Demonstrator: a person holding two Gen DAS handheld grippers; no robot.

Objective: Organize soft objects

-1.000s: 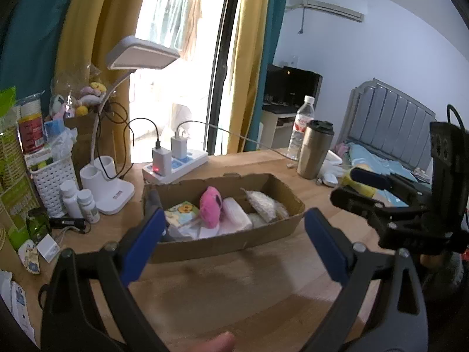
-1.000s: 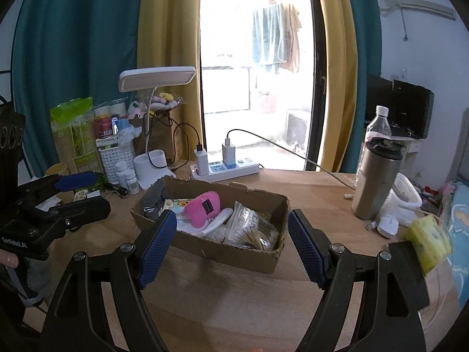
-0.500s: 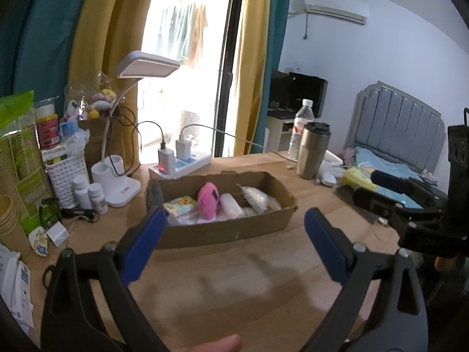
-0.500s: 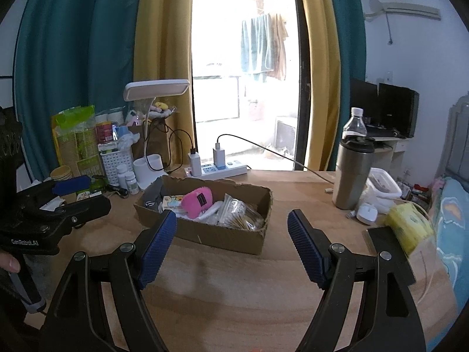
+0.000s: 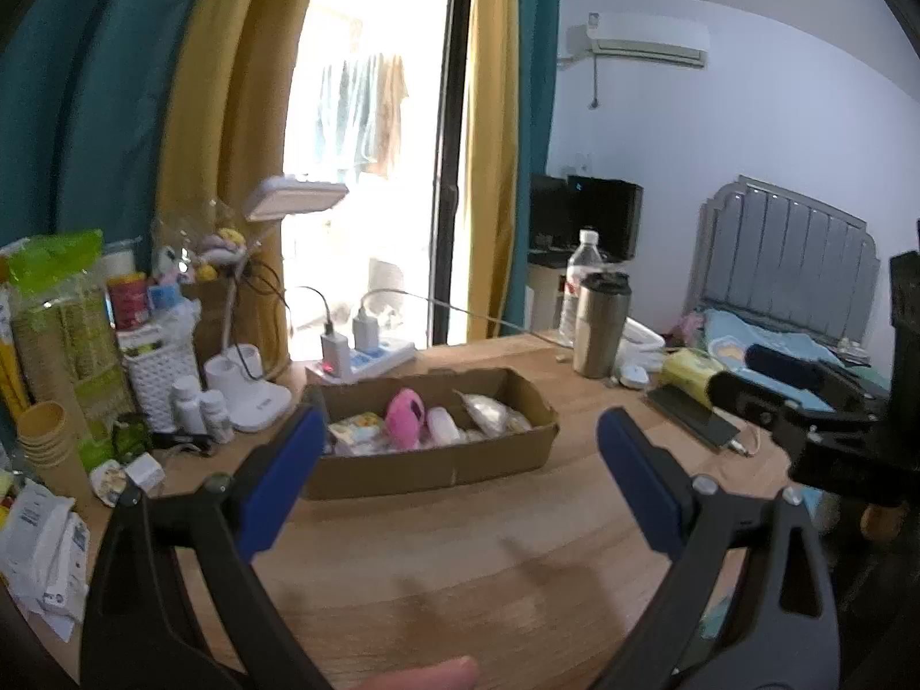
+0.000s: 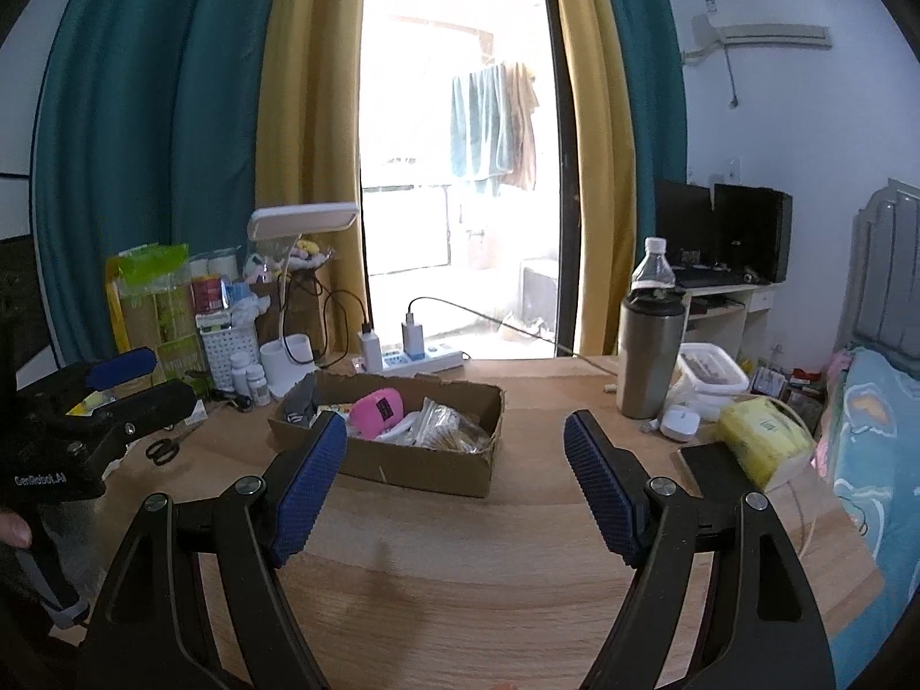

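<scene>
The cardboard box (image 5: 431,460) near wall hides the lower parts of the pink plush (image 5: 404,417) and the packets beside it. At three o'clock in the left wrist view the right gripper (image 5: 805,391) is cut off by the edge. Labels on the bottles (image 6: 247,376) are too small to read.

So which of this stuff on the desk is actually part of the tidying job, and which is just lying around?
Part of the job:
cardboard box
pink plush
clear packet

Just lying about:
desk lamp
power strip
steel tumbler
scissors
yellow tissue pack
</scene>
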